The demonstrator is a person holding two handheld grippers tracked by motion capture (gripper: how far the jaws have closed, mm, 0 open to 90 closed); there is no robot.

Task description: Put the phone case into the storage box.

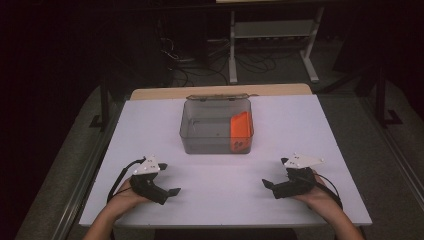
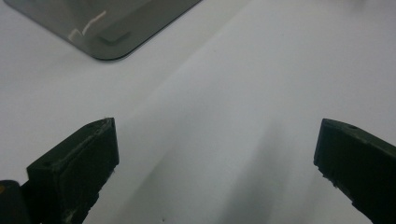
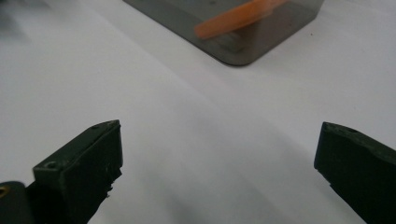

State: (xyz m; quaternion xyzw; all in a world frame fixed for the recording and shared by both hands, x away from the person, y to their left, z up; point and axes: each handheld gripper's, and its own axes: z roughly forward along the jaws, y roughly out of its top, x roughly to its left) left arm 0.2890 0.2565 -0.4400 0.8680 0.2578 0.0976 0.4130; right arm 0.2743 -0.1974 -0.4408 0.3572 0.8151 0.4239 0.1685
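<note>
Left claw [image 1: 172, 192] wide open, empty | right claw [image 1: 266, 184] wide open, empty

A white table [image 1: 150, 125] carries the scene, its wooden edge showing along the far side. A smoky clear plastic bin [image 1: 200, 137] sits on it, toward the far middle. Both grippers rest low on the near part, well apart.

High view: looks down on your tabletop [image 1: 225, 185] | gripper views: low, close, both facing the grey bin [image 1: 216, 126].
</note>
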